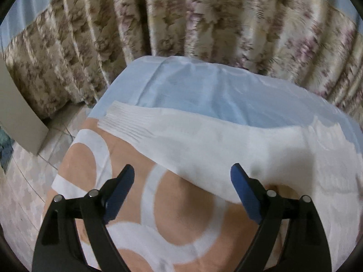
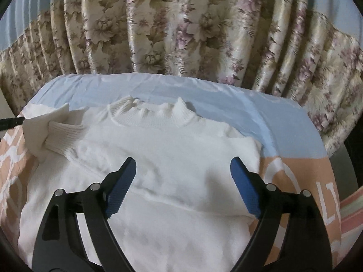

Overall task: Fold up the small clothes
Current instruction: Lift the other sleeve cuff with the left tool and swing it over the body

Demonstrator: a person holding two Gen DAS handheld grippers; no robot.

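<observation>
left gripper [image 1: 182, 173]: black arms, ribbed blue pads, silver pins | right gripper [image 2: 183, 167]: same

Sweater [image 2: 158, 149] flat on bedsheet [image 2: 272, 122], curtain [image 2: 181, 27] behind, sleeve [image 2: 59, 136] folded across.

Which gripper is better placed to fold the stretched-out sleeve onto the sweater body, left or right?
Left, probably. The left gripper, open, hovers beside the sleeve; the right gripper, also open, hangs over the sweater body.

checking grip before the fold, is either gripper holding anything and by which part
Nothing is held: left gripper and right gripper are both open above the white knitted sweater.
</observation>
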